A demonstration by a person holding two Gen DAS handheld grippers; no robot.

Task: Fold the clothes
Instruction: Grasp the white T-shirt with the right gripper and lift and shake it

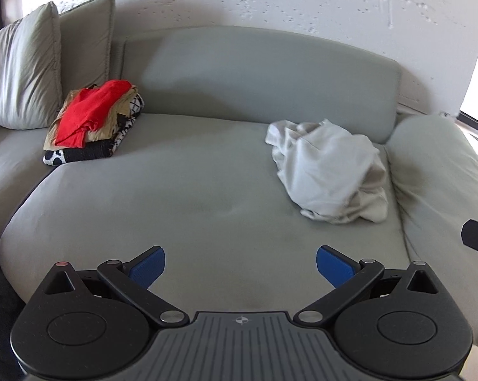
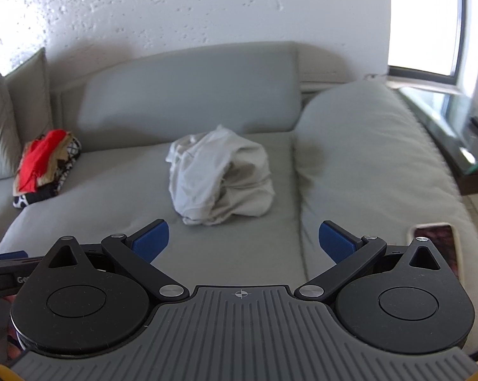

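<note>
- Left wrist view: left gripper (image 1: 240, 266), fingers spread wide and empty, hovers above the grey sofa seat (image 1: 175, 197). The crumpled white garment (image 1: 329, 171) lies ahead to the right, near the armrest (image 1: 435, 171); a folded pile (image 1: 92, 123) sits far left.
- Right wrist view: right gripper (image 2: 243, 241), likewise wide and empty, faces the garment (image 2: 219, 174). The cloth appears light, limp and unslippery; a protruding hem edge probably offers the best hold.

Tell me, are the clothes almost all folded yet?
Partly. A stack of clothes with a red piece on top already sits near the pillows. Nothing is in hand: the left tongs and right tongs are both open and empty. The crumpled white garment on the sofa seat still needs folding.
</note>
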